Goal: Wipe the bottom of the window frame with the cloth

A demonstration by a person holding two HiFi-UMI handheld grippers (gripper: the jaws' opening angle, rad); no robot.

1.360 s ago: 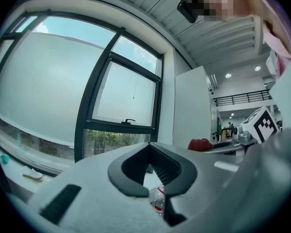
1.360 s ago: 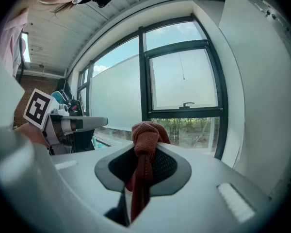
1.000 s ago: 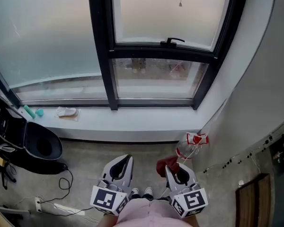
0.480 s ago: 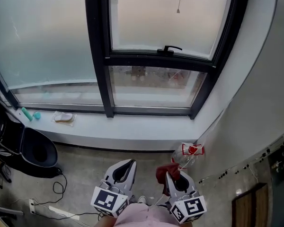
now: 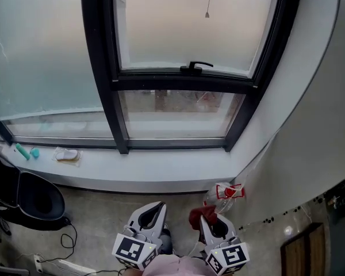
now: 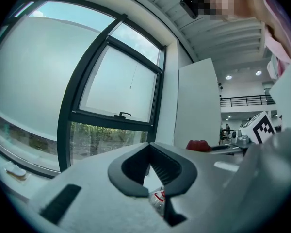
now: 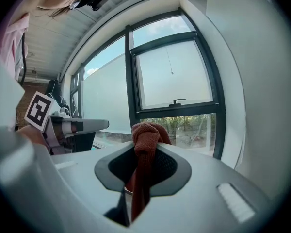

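While right hand-held gripper (image 5: 207, 222) clamps cloth (image 5: 198, 215) | left hand-held gripper (image 5: 155, 207) closed, empty | window frame (image 5: 172, 144) well apart

Head cam: high, steeply down onto left tool (image 5: 154, 209), right tool (image 5: 207, 216) and window frame (image 5: 178, 144). Tool cams: low, tight behind own jaws, tilted up at the same frame, each catching the other tool.

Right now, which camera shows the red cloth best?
The right gripper view: the cloth fills the centre, pinched between the jaws, weave visible. In the head view the cloth is a small red bundle; in the left gripper view the cloth is only a lump at the side.
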